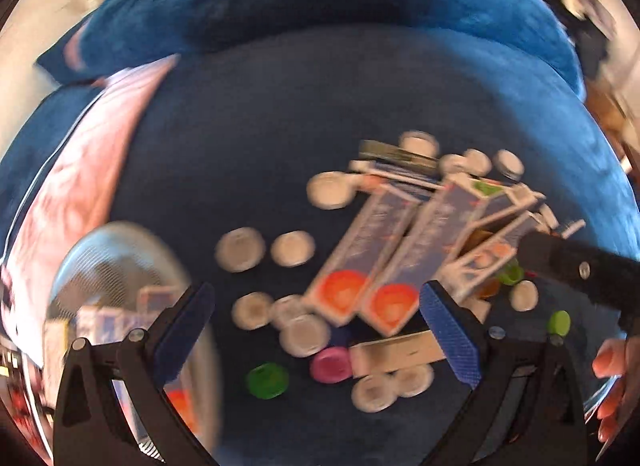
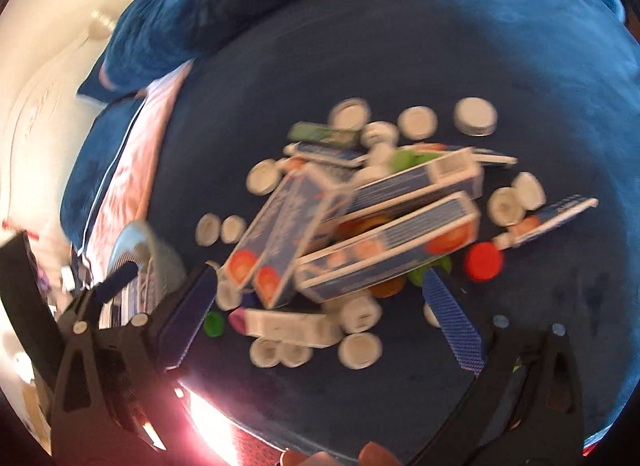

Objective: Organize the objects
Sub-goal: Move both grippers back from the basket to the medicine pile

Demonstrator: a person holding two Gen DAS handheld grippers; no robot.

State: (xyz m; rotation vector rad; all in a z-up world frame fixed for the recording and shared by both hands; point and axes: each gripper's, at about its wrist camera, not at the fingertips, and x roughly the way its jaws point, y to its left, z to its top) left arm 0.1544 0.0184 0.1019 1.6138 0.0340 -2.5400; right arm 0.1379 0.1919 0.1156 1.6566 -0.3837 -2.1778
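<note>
Dark blue velvet cushion (image 1: 260,125), frame centre: heaped blue toothpaste boxes (image 2: 384,242) and white bottle caps (image 2: 360,350) unsorted; left gripper (image 1: 316,330) and right gripper (image 2: 324,322) held agape, empty; first pick judged pending.

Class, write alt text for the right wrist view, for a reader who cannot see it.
An open right hand-held gripper hovers over a blurred heap of blue toothpaste boxes and white bottle caps on a dark blue velvet surface. A red cap lies to the right; a mesh basket sits at left.
</note>
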